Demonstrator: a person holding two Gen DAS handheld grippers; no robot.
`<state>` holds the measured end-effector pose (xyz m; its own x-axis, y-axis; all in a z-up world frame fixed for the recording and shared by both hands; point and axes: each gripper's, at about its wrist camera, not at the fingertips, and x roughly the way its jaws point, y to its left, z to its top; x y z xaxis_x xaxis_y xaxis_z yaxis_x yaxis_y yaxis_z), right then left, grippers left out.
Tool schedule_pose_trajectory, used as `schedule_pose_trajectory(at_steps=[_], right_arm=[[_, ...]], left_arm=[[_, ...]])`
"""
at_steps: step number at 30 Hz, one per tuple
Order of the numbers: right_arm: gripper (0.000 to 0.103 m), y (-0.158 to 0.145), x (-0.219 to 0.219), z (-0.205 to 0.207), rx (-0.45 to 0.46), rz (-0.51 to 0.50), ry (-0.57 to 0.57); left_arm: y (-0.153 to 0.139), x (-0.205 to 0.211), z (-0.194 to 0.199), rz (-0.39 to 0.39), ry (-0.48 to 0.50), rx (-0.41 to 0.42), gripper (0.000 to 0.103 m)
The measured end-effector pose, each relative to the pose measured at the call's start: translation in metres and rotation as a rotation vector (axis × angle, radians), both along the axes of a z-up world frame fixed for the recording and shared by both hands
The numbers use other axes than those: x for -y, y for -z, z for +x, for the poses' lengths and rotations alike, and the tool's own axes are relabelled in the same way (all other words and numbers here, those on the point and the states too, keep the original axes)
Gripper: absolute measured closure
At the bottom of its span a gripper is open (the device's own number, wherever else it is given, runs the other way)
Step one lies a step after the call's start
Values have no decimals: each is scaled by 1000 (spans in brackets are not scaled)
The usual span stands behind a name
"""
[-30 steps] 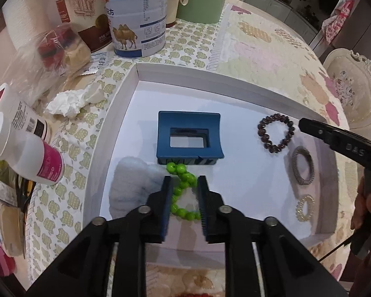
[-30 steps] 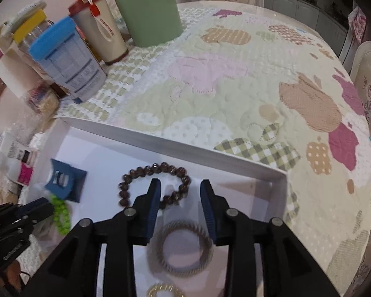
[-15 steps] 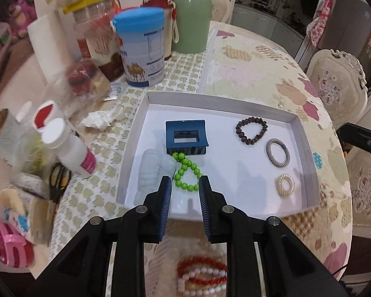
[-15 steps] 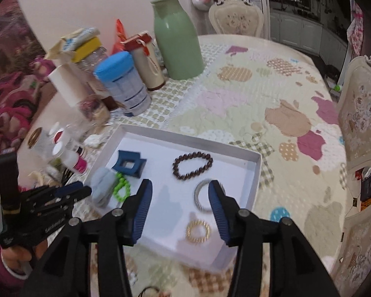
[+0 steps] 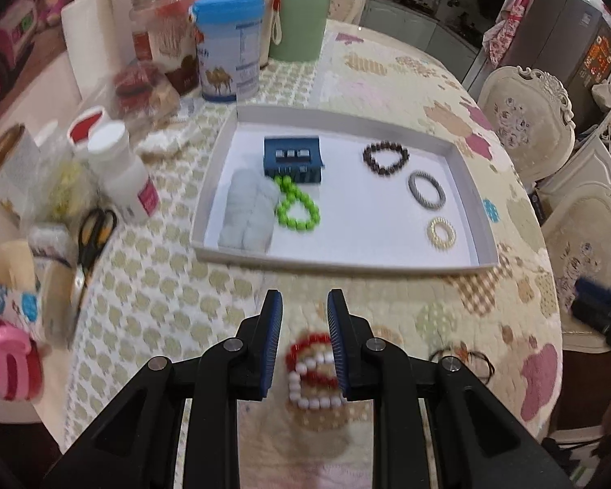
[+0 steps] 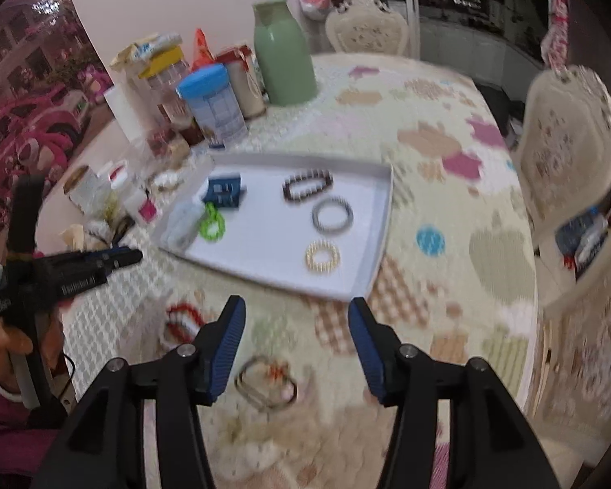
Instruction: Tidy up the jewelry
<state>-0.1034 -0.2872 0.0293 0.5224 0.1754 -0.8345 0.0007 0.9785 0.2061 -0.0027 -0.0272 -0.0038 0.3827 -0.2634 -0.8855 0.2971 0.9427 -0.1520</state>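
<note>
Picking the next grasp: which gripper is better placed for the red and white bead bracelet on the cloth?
Left. The left gripper has open fingers either side of the red and white bead bracelet; the right gripper sits nearer the dark hair tie.

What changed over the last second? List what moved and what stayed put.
Both grippers pulled back out of the white tray toward the near table edge. The left gripper now hangs open over the red and white bracelet; the right gripper opened wider above the thin hair tie. Nothing was picked up. The green bracelet, blue hair clip and other tray pieces stayed put.
</note>
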Motion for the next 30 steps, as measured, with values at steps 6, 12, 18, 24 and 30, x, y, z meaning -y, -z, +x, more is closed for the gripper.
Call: schedule_pose_trajectory(at_steps=[6, 12, 18, 24, 30], right_arm=[[48, 29, -6, -26, -48, 5, -20], [48, 25, -11, -46, -22, 19, -101], [48, 13, -11, -64, -4, 54, -145], [48, 10, -8, -62, 22, 33, -152], [48, 20, -3, -32, 20, 59, -76]], left_arm=[[6, -22, -18, -3, -65, -43, 80], [4, -37, -53, 13, -189, -46, 80], [-3, -32, -90, 27, -242, -36, 80], [5, -20, -92, 59, -183, -32, 80], [21, -24, -61, 25, -88, -54, 80]])
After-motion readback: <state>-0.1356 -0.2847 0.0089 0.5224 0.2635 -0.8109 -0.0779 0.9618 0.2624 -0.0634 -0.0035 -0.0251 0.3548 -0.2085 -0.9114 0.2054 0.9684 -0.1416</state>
